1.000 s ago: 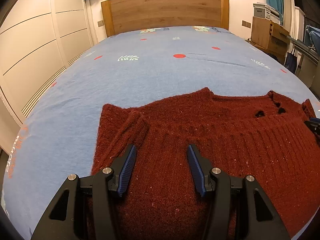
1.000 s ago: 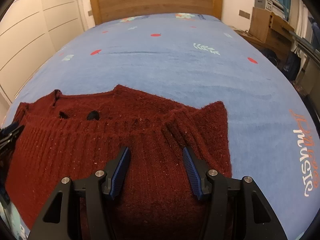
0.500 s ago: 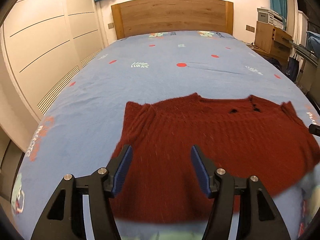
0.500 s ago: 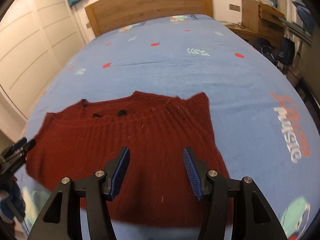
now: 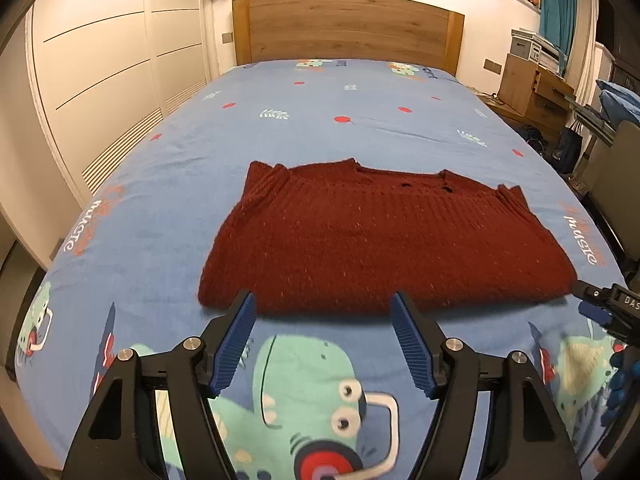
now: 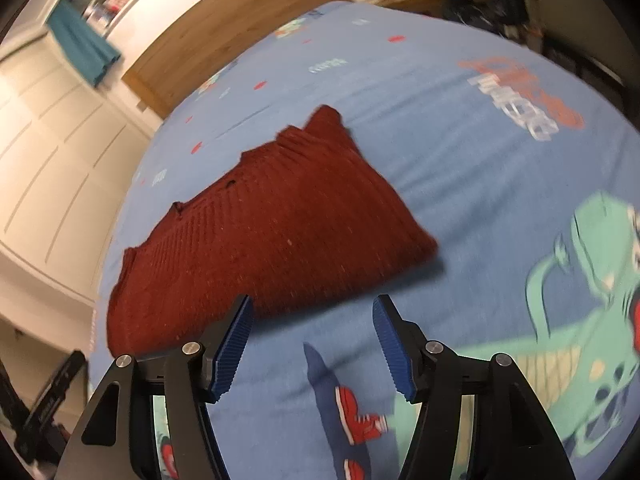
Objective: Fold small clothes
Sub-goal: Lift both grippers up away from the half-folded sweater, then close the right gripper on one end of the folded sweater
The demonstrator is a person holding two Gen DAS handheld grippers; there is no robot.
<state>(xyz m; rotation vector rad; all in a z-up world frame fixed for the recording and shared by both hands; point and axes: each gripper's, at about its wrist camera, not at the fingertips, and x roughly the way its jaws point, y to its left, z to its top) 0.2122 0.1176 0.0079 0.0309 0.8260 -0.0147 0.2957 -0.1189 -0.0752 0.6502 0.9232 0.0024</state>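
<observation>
Left wrist: sweater (image 5: 380,240) lies flat — beyond spread jaws.

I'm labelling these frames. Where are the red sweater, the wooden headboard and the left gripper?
red sweater (image 5: 380,240): left wrist view, middle of the knit body.
wooden headboard (image 5: 348,28): left wrist view, centre of the panel.
left gripper (image 5: 324,340): left wrist view, midway between the fingertips.

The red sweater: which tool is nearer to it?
Roughly equal; left, if either. The left tool sits open at the red sweater near hem; the right tool is open off its right corner.
</observation>
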